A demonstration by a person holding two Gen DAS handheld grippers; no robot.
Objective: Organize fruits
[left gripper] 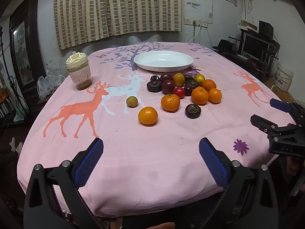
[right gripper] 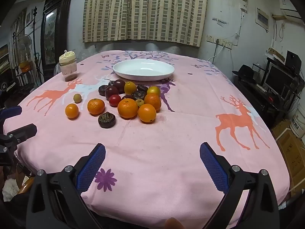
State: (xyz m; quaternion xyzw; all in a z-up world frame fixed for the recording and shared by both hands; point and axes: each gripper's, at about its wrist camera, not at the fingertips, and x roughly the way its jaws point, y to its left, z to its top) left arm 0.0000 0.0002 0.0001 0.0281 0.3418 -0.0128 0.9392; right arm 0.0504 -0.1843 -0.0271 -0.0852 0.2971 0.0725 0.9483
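Note:
Several fruits lie on a pink deer-print tablecloth [left gripper: 133, 162]: oranges [left gripper: 148, 115] [right gripper: 127, 108], dark plums [left gripper: 168, 86] [right gripper: 111, 92], a red tomato [left gripper: 179, 92], yellow lemons [left gripper: 179, 79] and a brown wrinkled fruit [left gripper: 193, 110] [right gripper: 107, 121]. A white oval dish [left gripper: 163, 60] [right gripper: 143, 69] stands empty behind them. My left gripper [left gripper: 151, 147] is open and empty over the near table edge, short of the fruits. My right gripper [right gripper: 152, 152] is open and empty, also near the front edge; it shows at the right of the left wrist view [left gripper: 266, 112].
A lidded plastic jar [left gripper: 78, 70] [right gripper: 68, 67] stands at the table's far left. A small greenish fruit [left gripper: 132, 101] lies apart, left of the pile. Shelves with a monitor [left gripper: 255, 45] stand to the right. A curtain hangs behind the table.

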